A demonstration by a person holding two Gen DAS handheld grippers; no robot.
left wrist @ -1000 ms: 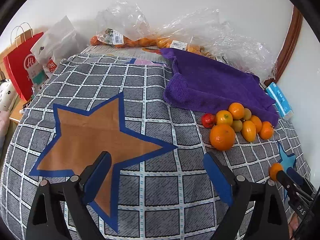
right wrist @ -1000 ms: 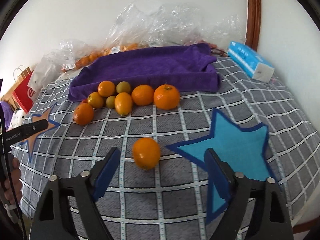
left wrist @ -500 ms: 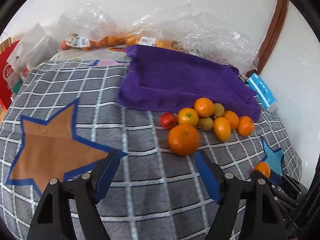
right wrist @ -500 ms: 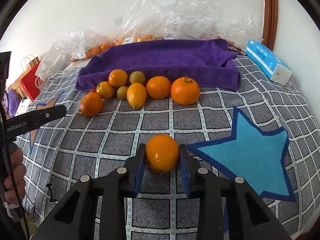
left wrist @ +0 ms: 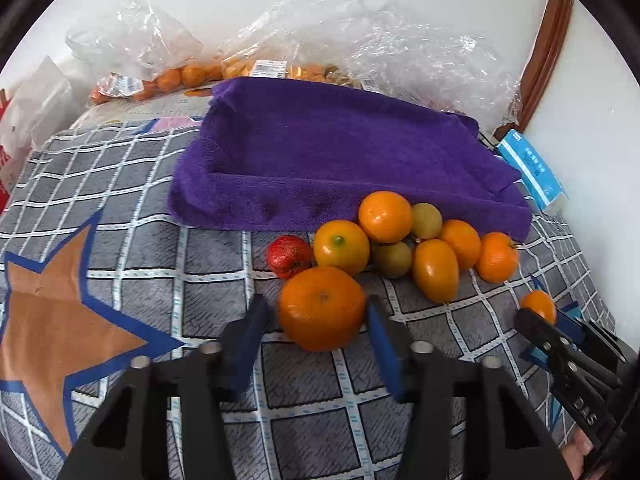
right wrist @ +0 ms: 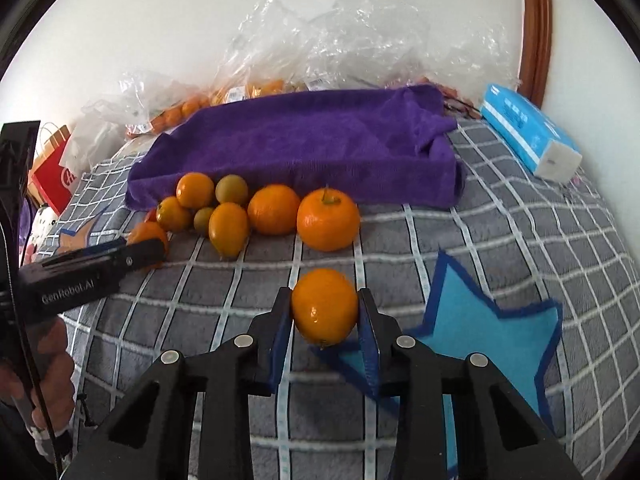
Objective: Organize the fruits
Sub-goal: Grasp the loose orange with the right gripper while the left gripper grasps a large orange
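Right gripper (right wrist: 325, 316) is clenched on a glossy oval orange (right wrist: 324, 306); left gripper (left wrist: 316, 316) is closing around a dimpled round mandarin (left wrist: 322, 308), blue pads not quite pressing, beside the fuzzy purple towel (left wrist: 340, 160).

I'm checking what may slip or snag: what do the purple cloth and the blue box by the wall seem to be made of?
The purple cloth looks like soft terry or microfibre: matte, fuzzy nap, slumped folds. The blue box seems to be a tissue pack, probably thin plastic wrap or card; its smooth printed face leaves that open.
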